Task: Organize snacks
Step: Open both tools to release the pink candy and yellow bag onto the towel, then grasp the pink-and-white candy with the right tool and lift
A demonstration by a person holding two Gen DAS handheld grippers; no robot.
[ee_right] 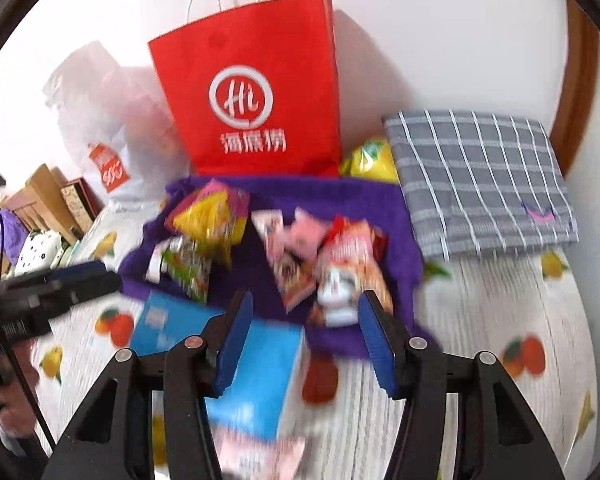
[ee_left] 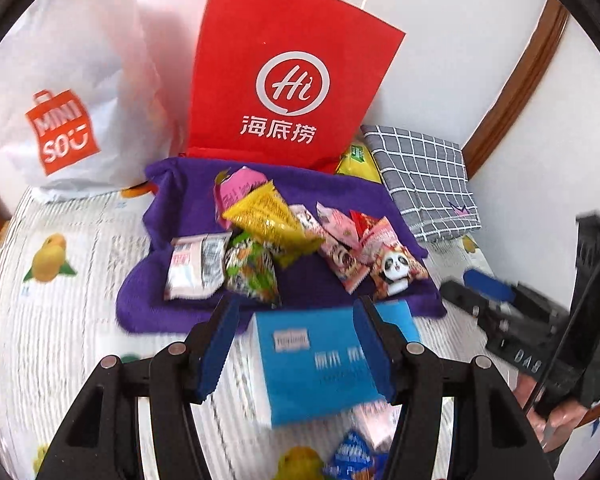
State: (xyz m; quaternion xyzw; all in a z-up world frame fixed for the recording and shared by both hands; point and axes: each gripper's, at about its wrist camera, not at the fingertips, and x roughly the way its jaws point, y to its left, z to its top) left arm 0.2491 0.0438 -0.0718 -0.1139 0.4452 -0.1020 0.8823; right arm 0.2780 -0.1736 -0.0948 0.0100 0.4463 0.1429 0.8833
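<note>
Several snack packets lie on a purple cloth (ee_left: 188,208): a yellow packet (ee_left: 272,220), a green one (ee_left: 252,268), a white one (ee_left: 196,264) and a panda packet (ee_left: 396,268). A blue box (ee_left: 312,360) lies on the table in front of the cloth, below my open, empty left gripper (ee_left: 296,340). My right gripper (ee_right: 306,340) is open and empty above the cloth's near edge (ee_right: 340,340), with the panda packet (ee_right: 340,284) just ahead and a blue box (ee_right: 260,376) at its left finger. A red paper bag (ee_left: 292,76) stands behind.
A white MINISO bag (ee_left: 64,112) stands at the back left. A folded grey checked cloth (ee_left: 424,176) lies at the back right, a yellow packet (ee_left: 356,160) beside it. Small packets (ee_left: 356,452) lie near the front edge. The right gripper (ee_left: 512,312) shows at the right.
</note>
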